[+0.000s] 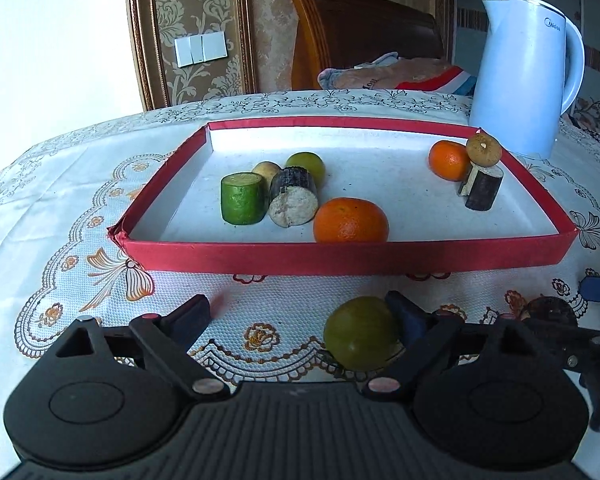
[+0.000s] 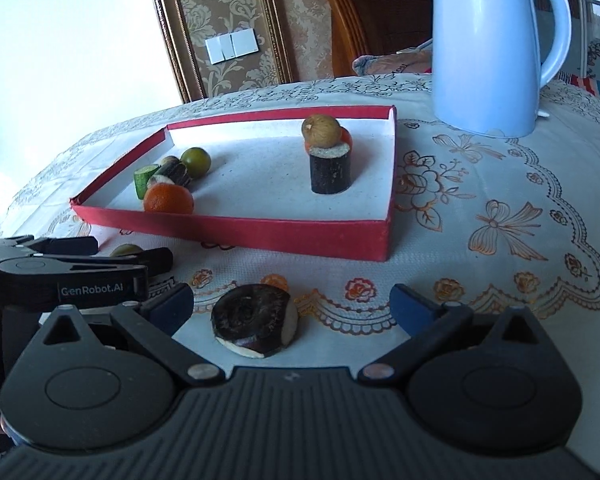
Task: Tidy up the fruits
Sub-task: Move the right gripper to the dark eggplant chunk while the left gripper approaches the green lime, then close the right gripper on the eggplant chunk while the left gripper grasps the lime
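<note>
Before the red tray (image 1: 340, 258), the green fruit (image 1: 360, 334) touches the left gripper's (image 1: 300, 316) spread right finger; right gripper (image 2: 292, 306) fingers straddle a dark slice (image 2: 254, 320).

Two wrist fisheyes, low over the tablecloth (image 1: 60, 184), angled down and forward, close to the red tray (image 1: 340, 258), left view head-on, right view from its right, both sharing tray and kettle (image 2: 488, 40).
</note>
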`<state>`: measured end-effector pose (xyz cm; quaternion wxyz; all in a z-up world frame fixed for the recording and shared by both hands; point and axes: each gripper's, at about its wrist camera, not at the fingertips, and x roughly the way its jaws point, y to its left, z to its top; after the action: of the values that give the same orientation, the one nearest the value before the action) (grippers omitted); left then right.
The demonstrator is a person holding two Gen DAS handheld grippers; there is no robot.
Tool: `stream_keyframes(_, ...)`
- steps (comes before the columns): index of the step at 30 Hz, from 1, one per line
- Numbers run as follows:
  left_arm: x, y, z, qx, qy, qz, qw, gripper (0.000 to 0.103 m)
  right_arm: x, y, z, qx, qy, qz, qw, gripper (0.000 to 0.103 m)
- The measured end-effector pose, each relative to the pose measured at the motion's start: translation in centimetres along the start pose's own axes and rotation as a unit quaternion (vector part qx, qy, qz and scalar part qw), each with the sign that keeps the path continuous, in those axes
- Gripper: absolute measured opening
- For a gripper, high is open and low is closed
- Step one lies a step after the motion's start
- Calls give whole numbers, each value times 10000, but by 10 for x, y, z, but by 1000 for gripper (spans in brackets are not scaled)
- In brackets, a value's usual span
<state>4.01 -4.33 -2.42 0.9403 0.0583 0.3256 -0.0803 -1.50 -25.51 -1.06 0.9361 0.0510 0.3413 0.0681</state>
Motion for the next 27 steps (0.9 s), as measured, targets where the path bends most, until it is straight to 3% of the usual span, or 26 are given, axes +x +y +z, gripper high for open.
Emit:
stream_keyframes(10, -6, -2, -5, 133, -105, 33, 9999, 94, -1, 14, -3, -469, 37, -71, 9989, 94)
stream_keyframes(17, -10, -6, -6, 297, -141, 115, 9994, 94, -3, 15, -4, -516, -47, -105, 9986, 77)
stream_keyframes(23, -13, -1, -9, 214, -68, 5, 9997, 94, -2, 20, -5, -703, -8, -115, 9975, 75)
stream_keyframes(27, -12, -1, -9, 191, -38, -2, 9998, 94, -3, 22, -5, -780, -39, -156, 9968, 58)
